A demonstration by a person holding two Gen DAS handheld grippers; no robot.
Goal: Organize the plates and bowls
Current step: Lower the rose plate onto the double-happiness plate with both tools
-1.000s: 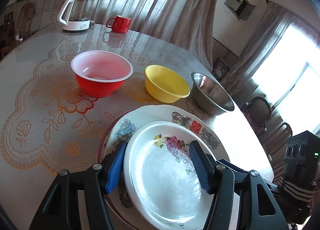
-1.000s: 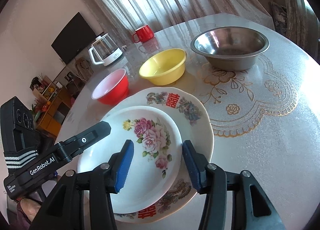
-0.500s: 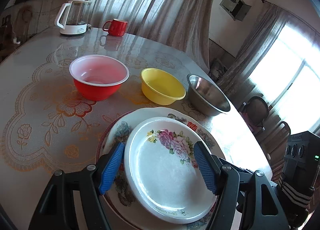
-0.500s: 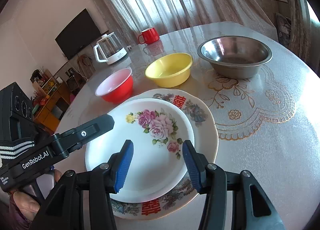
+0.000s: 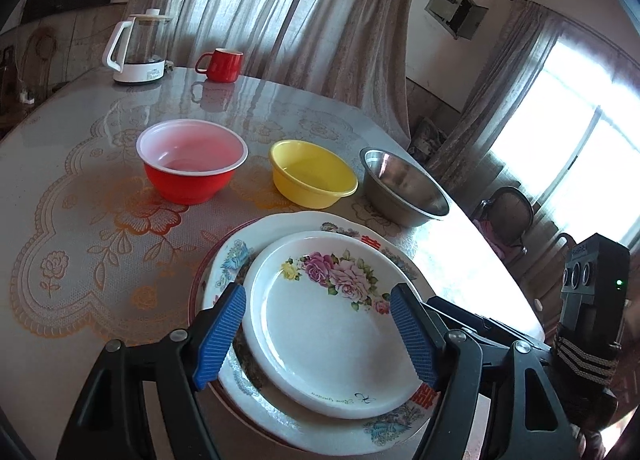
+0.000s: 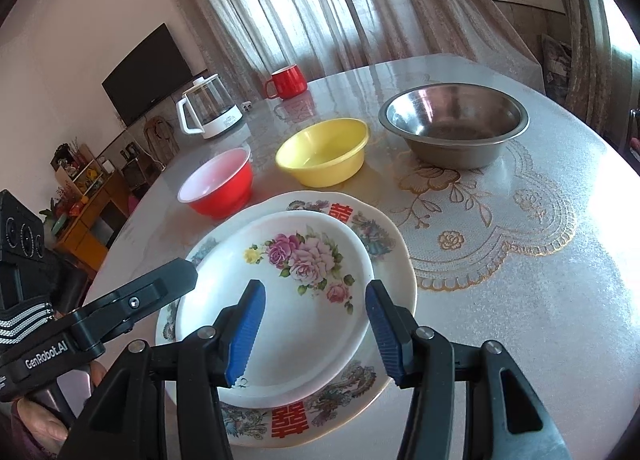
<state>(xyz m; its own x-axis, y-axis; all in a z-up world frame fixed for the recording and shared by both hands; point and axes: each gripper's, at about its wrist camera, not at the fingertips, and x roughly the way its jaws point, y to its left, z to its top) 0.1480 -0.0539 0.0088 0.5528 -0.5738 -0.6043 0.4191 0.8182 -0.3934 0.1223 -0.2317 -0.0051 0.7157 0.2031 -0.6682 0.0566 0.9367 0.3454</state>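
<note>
Plates sit stacked on the table [image 5: 80, 164]: the rose plate [image 5: 320, 324] on the big plate [image 6: 384, 244]. Left gripper [image 5: 320, 336] jaws are opening, nothing pinched; right gripper [image 6: 312, 332] jaws are spread, empty. Clear both sideways without nudging the stack, then nest red bowl [image 5: 192, 168], yellow bowl [image 5: 314, 174] and steel bowl [image 6: 454, 126].

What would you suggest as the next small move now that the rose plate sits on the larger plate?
Probably back the left gripper off; its jaws are opening, no pad touching the rose plate, which lies flat on the larger plate. The red bowl, yellow bowl and steel bowl stand unstacked.
</note>
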